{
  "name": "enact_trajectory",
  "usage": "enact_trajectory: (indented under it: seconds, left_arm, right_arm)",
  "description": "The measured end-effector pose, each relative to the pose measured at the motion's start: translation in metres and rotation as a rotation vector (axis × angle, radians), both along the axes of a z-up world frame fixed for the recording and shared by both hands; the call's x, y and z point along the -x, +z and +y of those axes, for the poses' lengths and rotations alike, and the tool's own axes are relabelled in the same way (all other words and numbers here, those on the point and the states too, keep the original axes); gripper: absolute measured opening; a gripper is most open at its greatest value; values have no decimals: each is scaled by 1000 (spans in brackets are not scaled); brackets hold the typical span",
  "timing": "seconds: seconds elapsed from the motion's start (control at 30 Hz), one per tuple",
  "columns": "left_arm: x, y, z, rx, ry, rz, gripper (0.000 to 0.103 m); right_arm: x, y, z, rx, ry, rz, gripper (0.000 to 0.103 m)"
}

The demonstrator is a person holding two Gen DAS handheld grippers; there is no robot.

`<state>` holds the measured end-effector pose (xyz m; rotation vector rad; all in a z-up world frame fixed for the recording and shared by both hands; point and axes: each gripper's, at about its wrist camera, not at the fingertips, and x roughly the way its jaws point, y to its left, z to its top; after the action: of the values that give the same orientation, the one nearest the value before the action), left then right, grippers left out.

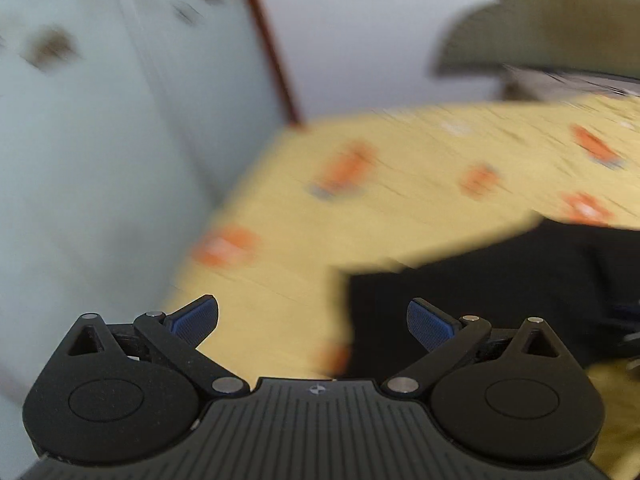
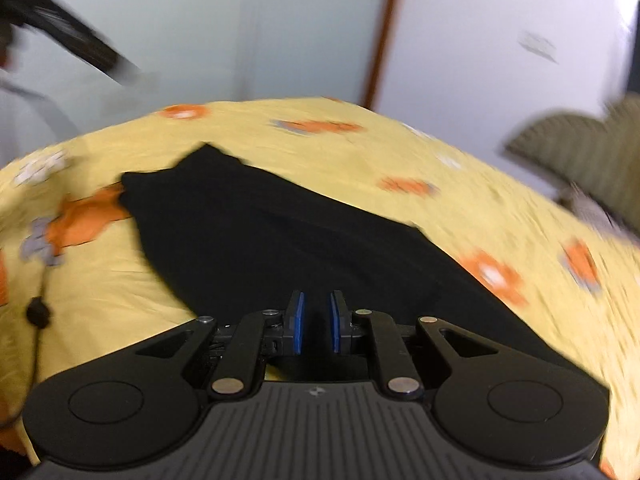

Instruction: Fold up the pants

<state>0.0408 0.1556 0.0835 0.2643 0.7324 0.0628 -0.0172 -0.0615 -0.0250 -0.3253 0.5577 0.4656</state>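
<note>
Motion blur smears most of the left wrist view, so judge carefully here. Your left gripper (image 1: pixel 312 322) stands spread as wide as it goes, with nothing between its blue pads (image 1: pixel 196 318), hanging above the yellow bedsheet (image 1: pixel 400 200). The black pants (image 1: pixel 480 300) lie to its right, their near corner just ahead of the right finger. If you close from this spot you will likely pinch sheet rather than cloth, or drag the sheet up with the pants edge.

From the right wrist view, your right gripper (image 2: pixel 317 322) has its pads drawn close, only a narrow gap left, and black fabric fills the space behind them. Whether cloth is actually pinched there I cannot tell. The pants (image 2: pixel 280 232) stretch away from it across the bedsheet (image 2: pixel 460 200) to a far end near the bed's far edge. If it is gripped, the hold looks shallow, so a quick pull could slip the fabric out and leave the fold skewed. A dark cord (image 2: pixel 38 320) hangs at the left and could snag.
</note>
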Motion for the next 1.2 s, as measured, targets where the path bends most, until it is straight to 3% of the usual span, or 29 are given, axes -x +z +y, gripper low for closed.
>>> enact_trajectory:
  seconds: [0.13,0.3,0.47,0.5,0.6,0.63,0.8,0.97,1.03,1.1,1.2]
  left_arm:
    - [-22,-46,-10,111,20,120,99]
    - [-32,-63,8,232,99,155,99]
    - [-25,-55,20,201,192,51,99]
    - [-22,-50,26,208,196,41,99]
    - [-11,-40,41,254,193,40,99]
    - [-9,-37,44,265,184,47,99]
    - [-3,-28,51,268,199,55,99]
    - [3,-22,50,143,243,5,100]
    - [0,-21,49,145,223,28,100]
    - [-7,-23,54,227,185,69,100]
    - [-21,-30,69,418,185,168,98]
  right_arm:
    - [15,-7,51,133,154,-84,13]
    - [21,-19,98,249,252,-177,13]
    - [21,-25,117,270,294,-194,14]
    - [21,-25,120,268,304,-196,18]
    - [21,-25,129,257,334,-219,55]
    - [22,-26,132,255,346,-241,58]
    - [24,-35,155,369,347,-361,57]
    - [23,-51,161,486,362,-388,57]
    - [22,-53,165,499,373,-393,57]
    - [20,-59,172,531,384,-429,56]
    - [11,-64,186,554,372,-474,54]
